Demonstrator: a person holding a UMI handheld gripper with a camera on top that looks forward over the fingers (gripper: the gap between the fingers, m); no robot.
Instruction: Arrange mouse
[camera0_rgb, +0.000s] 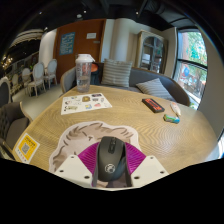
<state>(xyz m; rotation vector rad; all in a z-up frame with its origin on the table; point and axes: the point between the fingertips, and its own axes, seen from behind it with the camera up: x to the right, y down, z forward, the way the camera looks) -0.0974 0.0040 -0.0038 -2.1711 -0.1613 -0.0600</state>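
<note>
A black computer mouse (111, 160) with a scroll wheel and a round logo sits between my two fingers. My gripper (111, 170) is shut on it, with the magenta pads (88, 158) pressing on both of its sides. Just ahead of the mouse a beige mat with an irregular outline (88, 134) lies on the round wooden table (130, 122). The mouse is over the near edge of that mat. Whether the mouse touches the surface is hidden.
On the table beyond the mat lie a printed sheet (86, 102), a yellow card (27, 147) at the left, and a dark flat device (153, 104) with small items (173, 116) at the right. A clear jug (85, 70) stands at the far side. A sofa (135, 78) and chairs (38, 76) are behind.
</note>
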